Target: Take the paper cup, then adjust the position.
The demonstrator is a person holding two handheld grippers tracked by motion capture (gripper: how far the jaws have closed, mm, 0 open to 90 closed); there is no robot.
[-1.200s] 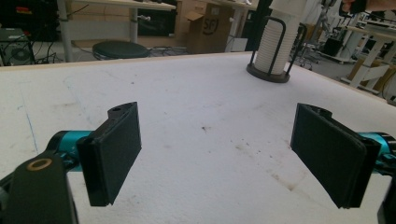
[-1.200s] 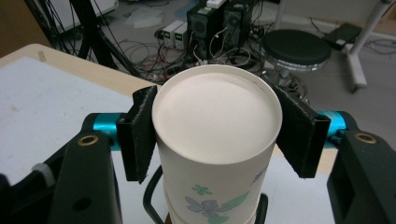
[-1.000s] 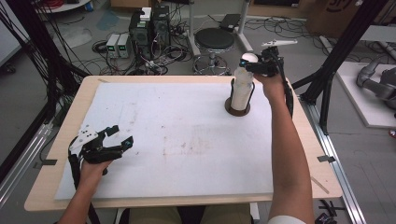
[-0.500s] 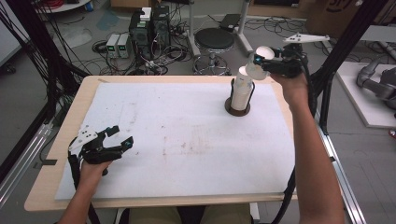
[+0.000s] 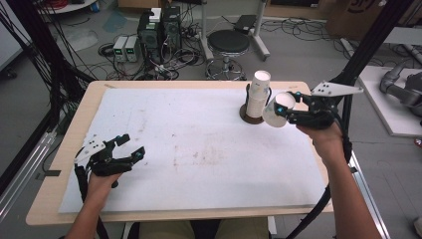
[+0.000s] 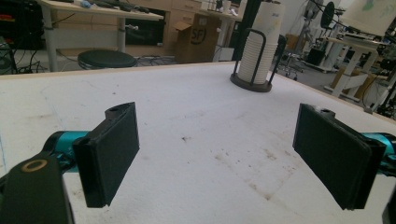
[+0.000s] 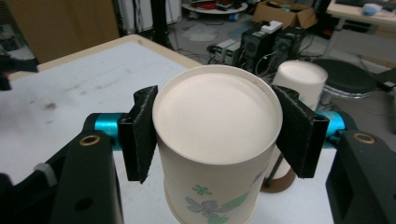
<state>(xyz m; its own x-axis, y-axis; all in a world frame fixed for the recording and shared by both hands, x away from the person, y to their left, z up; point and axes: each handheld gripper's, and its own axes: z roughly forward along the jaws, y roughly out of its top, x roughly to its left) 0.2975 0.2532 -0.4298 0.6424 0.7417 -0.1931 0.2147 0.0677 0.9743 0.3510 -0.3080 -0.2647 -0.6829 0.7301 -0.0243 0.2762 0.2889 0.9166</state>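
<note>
A white paper cup (image 5: 274, 112) with a green flower print is clamped between the pads of my right gripper (image 5: 286, 106), held above the table's right side. In the right gripper view the cup (image 7: 217, 121) shows its base, with a pad pressed against each side. Just beyond it a stack of the same cups (image 5: 259, 94) stands upright in a dark wire holder (image 6: 252, 84). My left gripper (image 5: 127, 151) rests near the front left of the white mat (image 5: 199, 144). Its jaws have just been opening and stand wide, with nothing between the pads (image 6: 112, 149).
Past the table's far edge are a black stool (image 5: 228, 42), computer boxes (image 5: 159, 30) and loose cables on the floor. Black frame posts (image 5: 370, 45) rise at both sides. The light wooden table edge (image 5: 54, 164) borders the mat.
My right gripper has carried the cup from the top of the stack off to the right and then nearer the front. The left hand has stayed in place.
</note>
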